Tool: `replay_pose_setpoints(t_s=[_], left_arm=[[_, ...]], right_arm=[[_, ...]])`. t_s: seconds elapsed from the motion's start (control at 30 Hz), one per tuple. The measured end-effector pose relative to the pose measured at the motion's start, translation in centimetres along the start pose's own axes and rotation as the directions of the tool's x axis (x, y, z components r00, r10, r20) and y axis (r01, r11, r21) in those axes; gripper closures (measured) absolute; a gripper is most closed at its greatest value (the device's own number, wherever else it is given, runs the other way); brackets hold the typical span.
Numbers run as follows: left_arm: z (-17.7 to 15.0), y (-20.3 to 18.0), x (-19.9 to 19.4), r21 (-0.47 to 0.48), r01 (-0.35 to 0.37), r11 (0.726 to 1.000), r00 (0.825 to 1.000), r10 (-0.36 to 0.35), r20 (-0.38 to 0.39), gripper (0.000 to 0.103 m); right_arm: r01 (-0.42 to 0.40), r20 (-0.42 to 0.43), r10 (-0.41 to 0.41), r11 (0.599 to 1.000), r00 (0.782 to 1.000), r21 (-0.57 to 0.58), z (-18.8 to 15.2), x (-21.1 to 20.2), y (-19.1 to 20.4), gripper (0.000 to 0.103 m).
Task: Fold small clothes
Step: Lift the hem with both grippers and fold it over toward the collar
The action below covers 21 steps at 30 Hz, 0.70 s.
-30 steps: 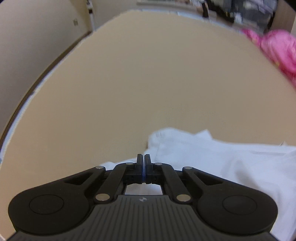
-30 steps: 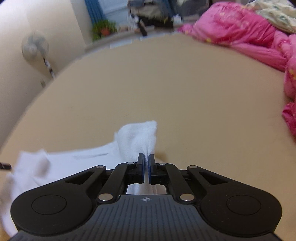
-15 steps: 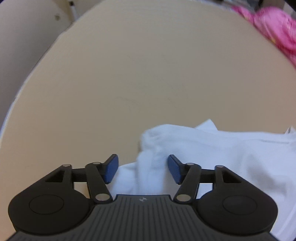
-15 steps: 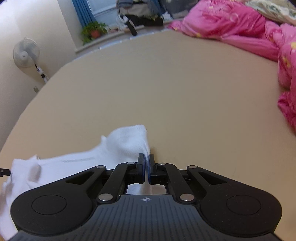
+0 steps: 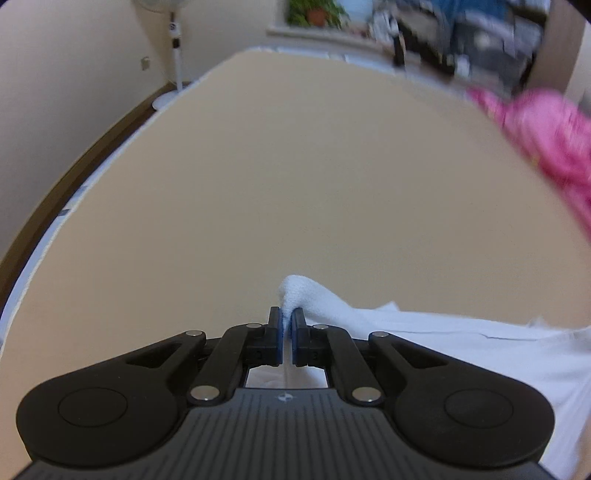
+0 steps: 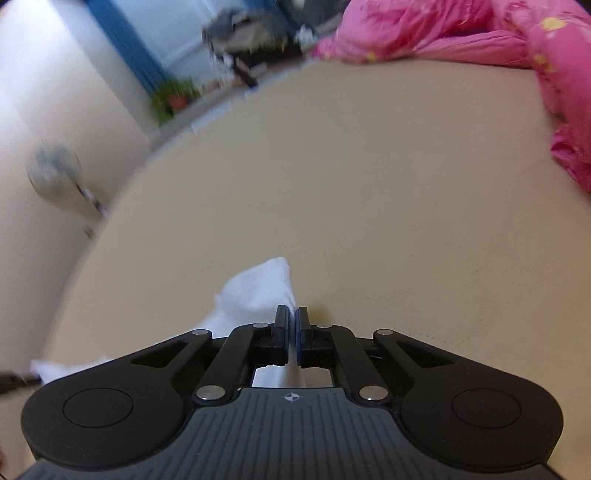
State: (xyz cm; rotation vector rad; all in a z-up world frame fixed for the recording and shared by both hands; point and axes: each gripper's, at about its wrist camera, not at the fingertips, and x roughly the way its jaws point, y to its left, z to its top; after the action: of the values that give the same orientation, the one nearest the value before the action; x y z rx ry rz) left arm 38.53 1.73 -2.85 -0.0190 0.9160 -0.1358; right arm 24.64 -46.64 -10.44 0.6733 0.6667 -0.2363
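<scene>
A small white garment (image 5: pixel 443 343) lies on the tan bed surface (image 5: pixel 295 166) and stretches away to the right in the left wrist view. My left gripper (image 5: pixel 287 321) has its jaws closing, the blue pads pinching a raised corner of the cloth. In the right wrist view the same white garment (image 6: pixel 258 288) runs off to the lower left. My right gripper (image 6: pixel 291 321) is shut on another corner of it, lifted off the surface. The gripper bodies hide the cloth below both sets of fingers.
A pink quilt (image 6: pixel 480 33) is heaped along the far right of the bed, also blurred as the pink quilt (image 5: pixel 546 136) in the left view. A standing fan (image 5: pixel 173 44) is beside the bed's left edge. A potted plant (image 6: pixel 173 96) sits at the window.
My left gripper opened over the garment's corner, then shut on it and lifted it. My right gripper stayed shut on its corner and rolled while shifting sideways.
</scene>
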Motion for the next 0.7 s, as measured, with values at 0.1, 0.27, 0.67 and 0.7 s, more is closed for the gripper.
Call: replay_pose_setpoints(t_s=[0.1,0.27,0.67,0.7], left_arm=[[0.3,1.3,-1.2,0.0,-0.017,1.0,0.999,0.017,0.045,0.098],[1.1,-1.3,6.6,0.112,-0.214,0.97,0.973,0.222,-0.062,0.083],[-2.3,1.8,5.5,0.056,-0.161,0.985,0.981,0.166,-0.104,0.025],[-2.7,1.8,5.0,0.059,-0.139,0.988,0.985,0.145,-0.097,0.023]], right_arm=[[-0.051,0.082,0.048,0.998,0.995,0.042,0.5,-3.6,0.4,0.101],[0.053,0.027,-0.053,0.999,0.998,0.008,0.8,1.0,1.2,0.1],[0.118,-0.012,-0.119,0.992,0.993,-0.047,0.1,3.1,-0.2,0.085],[0.095,-0.003,-0.096,0.992,0.995,-0.088,0.3,3.0,0.5,0.085]])
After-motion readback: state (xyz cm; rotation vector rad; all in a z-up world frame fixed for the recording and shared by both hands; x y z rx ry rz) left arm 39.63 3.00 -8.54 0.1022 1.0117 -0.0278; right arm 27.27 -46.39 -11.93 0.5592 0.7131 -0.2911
